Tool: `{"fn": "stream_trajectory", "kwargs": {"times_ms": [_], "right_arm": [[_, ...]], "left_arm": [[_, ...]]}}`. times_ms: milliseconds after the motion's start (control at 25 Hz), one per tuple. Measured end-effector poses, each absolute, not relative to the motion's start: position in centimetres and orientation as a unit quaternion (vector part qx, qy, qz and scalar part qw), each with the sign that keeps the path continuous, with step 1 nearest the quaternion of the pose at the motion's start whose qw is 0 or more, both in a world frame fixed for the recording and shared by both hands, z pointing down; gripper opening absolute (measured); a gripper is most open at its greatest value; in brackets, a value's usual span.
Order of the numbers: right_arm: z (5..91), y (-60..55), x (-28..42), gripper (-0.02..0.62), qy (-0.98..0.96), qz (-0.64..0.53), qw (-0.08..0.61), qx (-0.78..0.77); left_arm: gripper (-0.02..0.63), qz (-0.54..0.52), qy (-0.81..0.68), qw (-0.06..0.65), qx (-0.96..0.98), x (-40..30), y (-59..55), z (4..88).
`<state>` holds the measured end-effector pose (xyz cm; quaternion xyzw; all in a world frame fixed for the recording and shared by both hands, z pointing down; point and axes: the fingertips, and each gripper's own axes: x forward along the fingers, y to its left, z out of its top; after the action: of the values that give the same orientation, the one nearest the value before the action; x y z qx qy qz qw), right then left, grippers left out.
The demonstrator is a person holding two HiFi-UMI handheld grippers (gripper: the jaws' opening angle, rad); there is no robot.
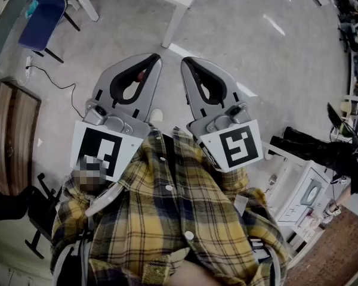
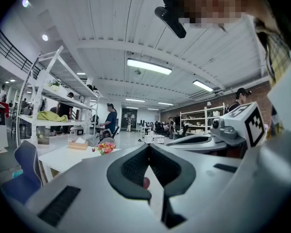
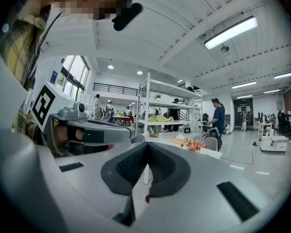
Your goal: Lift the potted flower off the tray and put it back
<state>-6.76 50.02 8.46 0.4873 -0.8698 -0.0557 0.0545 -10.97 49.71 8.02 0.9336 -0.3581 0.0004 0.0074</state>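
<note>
Tongs on the left [image 1: 154, 58] and tongs on the right [image 1: 187, 61] are clenching shut, empty; potted flower [image 2: 105, 148] is sitting on worktop [image 2: 60, 160] well ahead.

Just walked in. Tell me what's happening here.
A person in a yellow plaid shirt holds the left tongs and the right tongs level and side by side in front of the chest. Both are shut with nothing between them. The potted flower sits some way off across the room on a white table, untouched. The lift has not yet begun.
</note>
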Motion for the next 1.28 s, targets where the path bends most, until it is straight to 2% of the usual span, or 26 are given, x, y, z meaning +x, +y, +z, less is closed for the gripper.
{"fn": "stream_trajectory", "kwargs": {"times_ms": [800, 1280], "right_arm": [[8.1, 53.7, -4.5, -0.002, -0.875, -0.073, 0.043, 0.477], [9.0, 49.0, -5.2, -0.002, -0.875, -0.037, 0.045, 0.481]], "left_arm": [[0.008, -0.003, -0.382, -0.005, 0.924, -9.1, 53.1, 8.1], [0.009, -0.005, -0.375, 0.005, 0.927, -9.6, 47.9, 8.6]]}}
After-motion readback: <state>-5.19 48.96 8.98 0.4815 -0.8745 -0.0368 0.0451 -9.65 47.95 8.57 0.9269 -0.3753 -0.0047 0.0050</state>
